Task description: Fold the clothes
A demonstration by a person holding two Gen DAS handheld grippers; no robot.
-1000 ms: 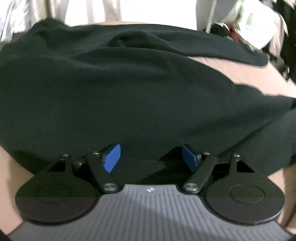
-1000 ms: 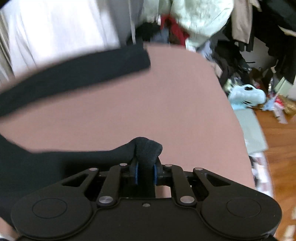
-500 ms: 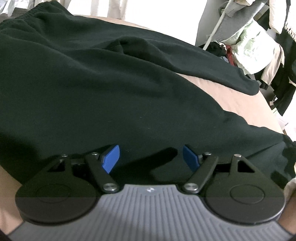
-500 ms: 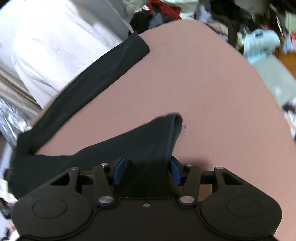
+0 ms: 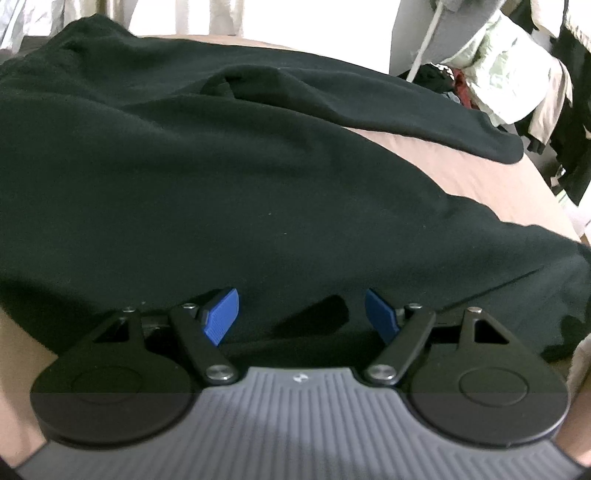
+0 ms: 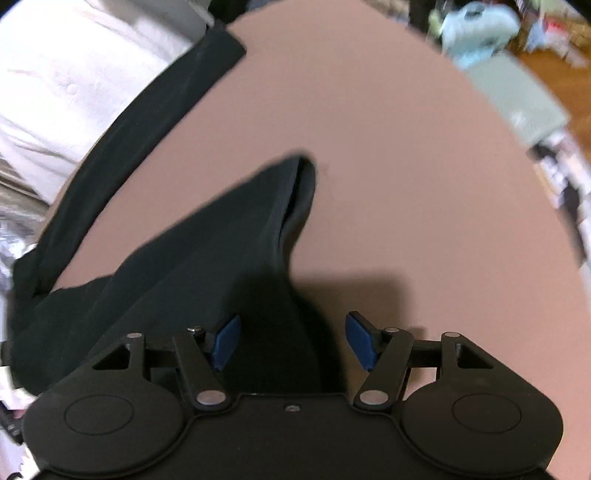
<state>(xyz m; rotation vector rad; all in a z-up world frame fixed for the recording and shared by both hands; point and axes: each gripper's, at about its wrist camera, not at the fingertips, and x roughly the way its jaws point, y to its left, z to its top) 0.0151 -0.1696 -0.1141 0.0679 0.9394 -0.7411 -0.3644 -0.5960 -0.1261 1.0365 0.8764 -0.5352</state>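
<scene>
A black garment (image 5: 221, 177) lies spread on a pinkish-brown surface (image 5: 480, 173). My left gripper (image 5: 301, 314) is open, low over the garment's near edge, its blue pads (image 5: 221, 317) apart with cloth between and below them. My right gripper (image 6: 291, 343) is open; a sleeve or leg end (image 6: 258, 229) of the black garment lies flat on the surface (image 6: 406, 166) just ahead of it, running under the jaws. A second long black strip (image 6: 140, 125) of the garment stretches to the far left.
Piled clothes and a grey stand (image 5: 498, 74) lie beyond the surface's far right edge. White bedding (image 6: 66, 92) sits at the left. A pale blue toy (image 6: 480, 26), a grey-green box (image 6: 517, 99) and wooden floor lie past the right edge.
My right gripper opened and let go of the black garment end, which now lies flat on the surface. The left gripper stayed open and shifted slightly over the garment.
</scene>
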